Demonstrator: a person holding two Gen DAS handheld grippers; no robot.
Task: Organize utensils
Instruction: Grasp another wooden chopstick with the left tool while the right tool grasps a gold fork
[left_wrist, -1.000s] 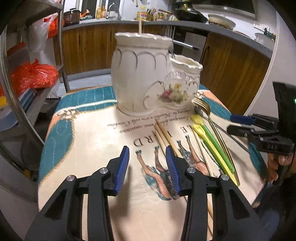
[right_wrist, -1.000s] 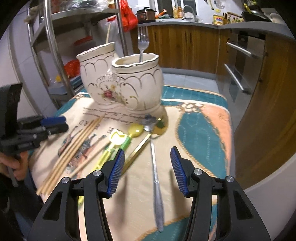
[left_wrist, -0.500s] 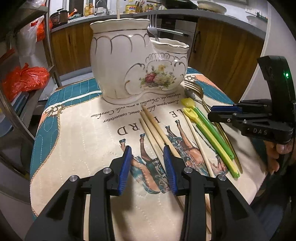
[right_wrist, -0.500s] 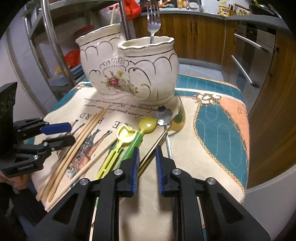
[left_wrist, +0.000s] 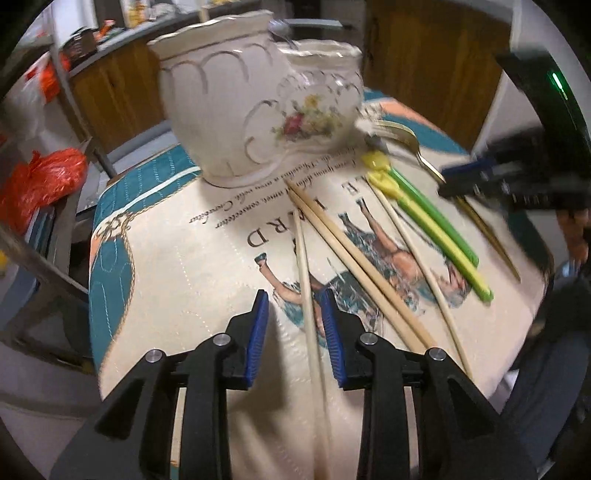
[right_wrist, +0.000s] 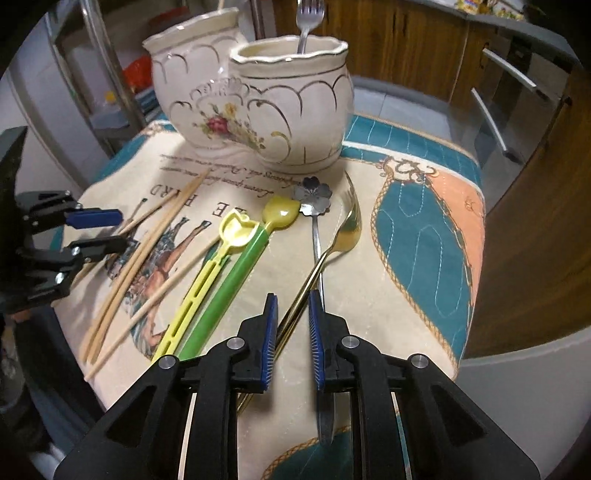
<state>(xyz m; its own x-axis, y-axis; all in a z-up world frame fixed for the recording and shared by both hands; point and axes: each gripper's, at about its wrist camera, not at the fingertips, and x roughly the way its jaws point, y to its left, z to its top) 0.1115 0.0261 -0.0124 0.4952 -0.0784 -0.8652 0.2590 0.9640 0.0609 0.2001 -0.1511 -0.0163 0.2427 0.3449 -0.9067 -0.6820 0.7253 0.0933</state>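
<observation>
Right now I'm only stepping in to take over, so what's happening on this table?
A person with a gripper in each hand is sorting utensils into the ceramic holder. The left gripper straddles one chopstick, jaws apart. The right gripper is closing around the gold fork, not clamped. Green-and-yellow plastic spoons, a flower spoon and other chopsticks lie on the cloth; one fork stands inside.

A cream two-pot ceramic holder with gold scallops and a painted rose stands upright at the far side of the surface, a silver fork poking out of its nearer pot. Before it lie pale wooden chopsticks, a yellow spoon and green spoon side by side. Next come a flower-headed silver spoon and a gold fork, their handles crossing.
</observation>
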